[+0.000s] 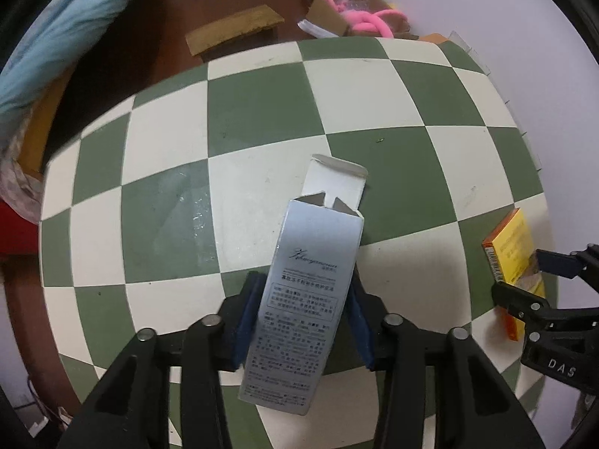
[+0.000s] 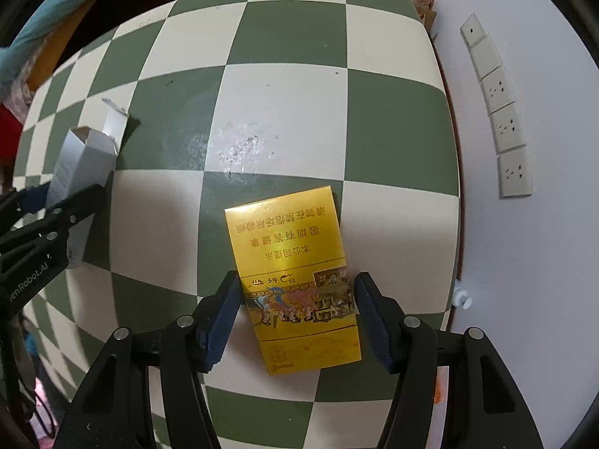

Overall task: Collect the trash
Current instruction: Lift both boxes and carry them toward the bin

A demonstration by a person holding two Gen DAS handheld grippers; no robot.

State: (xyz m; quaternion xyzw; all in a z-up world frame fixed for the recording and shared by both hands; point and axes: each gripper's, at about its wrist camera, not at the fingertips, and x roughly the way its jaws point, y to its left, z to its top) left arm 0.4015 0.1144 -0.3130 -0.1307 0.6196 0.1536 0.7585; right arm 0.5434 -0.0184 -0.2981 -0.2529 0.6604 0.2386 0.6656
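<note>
A silver carton with its top flap open sits between the blue pads of my left gripper; the pads press its sides. It also shows in the right wrist view. A yellow cigarette pack lies flat on the green-and-cream checkered table between the pads of my right gripper. The left pad touches the pack; a thin gap shows at the right pad. The pack and right gripper also show in the left wrist view.
A white wall with a row of sockets runs along the table's right edge. Beyond the far edge are a cardboard box with pink rope and a wooden stool. Blue fabric hangs at the left.
</note>
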